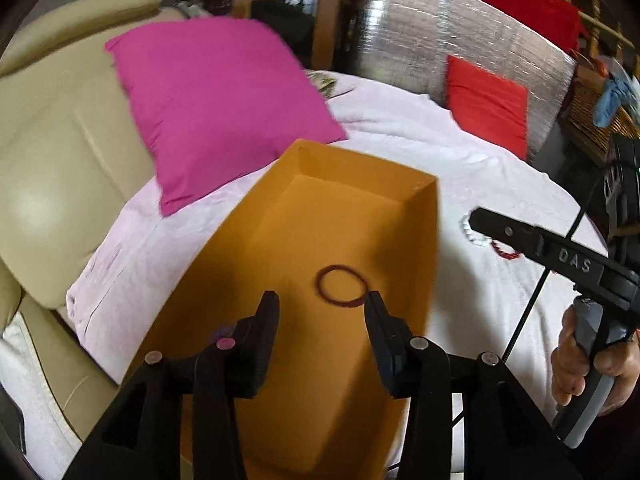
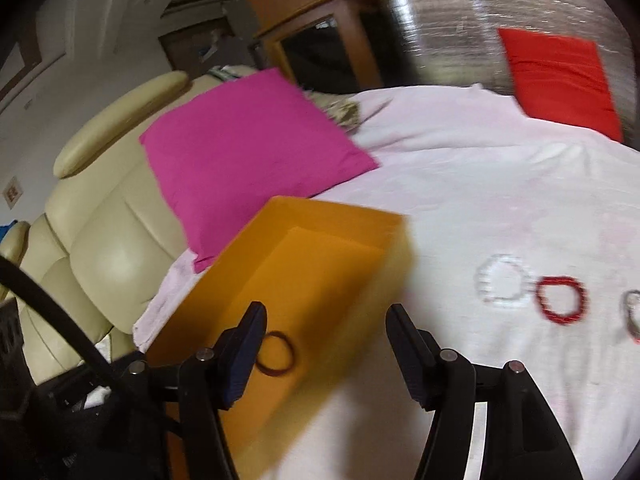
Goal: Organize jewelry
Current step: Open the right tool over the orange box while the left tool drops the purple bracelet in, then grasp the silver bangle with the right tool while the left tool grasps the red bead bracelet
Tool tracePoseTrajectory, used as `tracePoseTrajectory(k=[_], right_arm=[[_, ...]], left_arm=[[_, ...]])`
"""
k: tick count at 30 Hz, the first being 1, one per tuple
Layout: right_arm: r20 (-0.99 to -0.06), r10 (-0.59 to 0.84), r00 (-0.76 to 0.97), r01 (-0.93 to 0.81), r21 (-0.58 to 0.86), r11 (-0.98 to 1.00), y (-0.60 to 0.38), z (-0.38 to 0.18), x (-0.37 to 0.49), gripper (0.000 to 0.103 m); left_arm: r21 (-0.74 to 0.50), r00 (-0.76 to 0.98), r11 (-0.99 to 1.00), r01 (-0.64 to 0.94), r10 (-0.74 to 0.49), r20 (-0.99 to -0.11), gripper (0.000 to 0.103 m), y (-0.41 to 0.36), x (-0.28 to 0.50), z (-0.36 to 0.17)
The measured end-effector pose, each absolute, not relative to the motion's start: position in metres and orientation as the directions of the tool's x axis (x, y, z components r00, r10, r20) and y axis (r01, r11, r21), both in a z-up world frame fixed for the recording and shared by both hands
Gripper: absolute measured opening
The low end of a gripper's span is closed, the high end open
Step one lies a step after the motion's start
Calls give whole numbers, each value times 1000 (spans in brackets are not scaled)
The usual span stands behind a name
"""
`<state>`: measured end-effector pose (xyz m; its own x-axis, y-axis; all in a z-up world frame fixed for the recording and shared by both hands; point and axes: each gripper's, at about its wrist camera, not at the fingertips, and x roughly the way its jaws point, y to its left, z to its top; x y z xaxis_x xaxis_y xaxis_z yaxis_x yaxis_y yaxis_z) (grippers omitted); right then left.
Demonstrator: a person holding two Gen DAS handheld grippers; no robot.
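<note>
Now, line by line:

Left gripper (image 1: 320, 300): jaws stand well apart with nothing between them; it hangs over the near half of the orange box (image 1: 424, 240). Its right fingertip (image 1: 374, 300) overlaps the near right edge of the dark red bracelet (image 1: 341, 285) in the picture; whether it touches, I cannot tell.

Right gripper (image 2: 325, 312): jaws spread wide, empty, straddling the near right wall of the orange box (image 2: 384, 264). From the left wrist view it shows as a black arm at the far right, gripped by the right hand (image 1: 592, 360).

Dark red bracelet: a thin closed loop, nearly round, lying flat on the box floor toward the near right side. In the right wrist view it (image 2: 276, 354) sits partly behind the left fingertip (image 2: 250, 332).

Orange box: open-topped, rectangular, its long axis running from near to far and leaning slightly right; it rests on the pale pink cloth (image 1: 460, 168).

White bead bracelet (image 2: 503, 278): a round loop flat on the cloth, right of the box, blurred.

Red bead bracelet (image 2: 560, 300): a round loop just beside the white one, on its right; they look to touch or nearly so.

Grey bracelet (image 2: 632, 314): cut off at the right edge, right of the red one.

Magenta cushion (image 1: 216, 104): far left, its corner near the box's far end.

Red cushion (image 1: 486, 104): far right, against a silver panel (image 1: 440, 28).
</note>
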<state>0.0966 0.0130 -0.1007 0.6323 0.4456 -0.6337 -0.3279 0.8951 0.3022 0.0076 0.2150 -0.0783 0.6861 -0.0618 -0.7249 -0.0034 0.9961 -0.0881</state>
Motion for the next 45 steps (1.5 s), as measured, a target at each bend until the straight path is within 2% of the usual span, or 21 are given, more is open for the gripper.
tracePoseTrajectory(k=[6,8,11,19,26,29,32,37,41,43,45], right_arm=[[-633,384,672,-225,320,920,-78,-99,76,66],[-634,360,684,-192,320,928,-107,-98,71,66],[-639,326,697,-145,320,936,-156,-101,59,66],[-658,272,703,29,408,912,-264,-121,52,65],[-708,187,681,160,393,905,-326,-136,60,60],[-719,168,674,160,365,917,-339,-141,65,59],[-721,186,668,126,356,926,-337,-144,66,59],[-679,224,699,-4,309,951,-306,-133,77,61],[-680,241,693,-69,270,961,-275,-134,94,64],[-692,239,681,-81,252,964,-265,-137,104,73],[-703,219,677,-84,221,972,-258,-142,114,73]], left_arm=[[-48,696,995,90,-98,-712,48,151,22,-65],[-42,701,993,112,-109,-705,55,130,26,-62],[-27,707,991,133,-114,-698,60,96,37,-63],[-6,693,975,221,-162,-703,60,13,62,-80],[-46,672,956,290,-237,-701,60,-43,94,-101],[-15,687,962,272,-205,-697,60,-50,108,-115],[11,653,979,204,-128,-747,60,-44,126,-135],[81,657,988,135,-29,-754,60,-24,140,-139],[45,629,995,90,-22,-777,60,4,151,-140],[36,617,997,68,-13,-787,60,15,157,-142],[12,601,997,75,-36,-799,60,22,163,-144]])
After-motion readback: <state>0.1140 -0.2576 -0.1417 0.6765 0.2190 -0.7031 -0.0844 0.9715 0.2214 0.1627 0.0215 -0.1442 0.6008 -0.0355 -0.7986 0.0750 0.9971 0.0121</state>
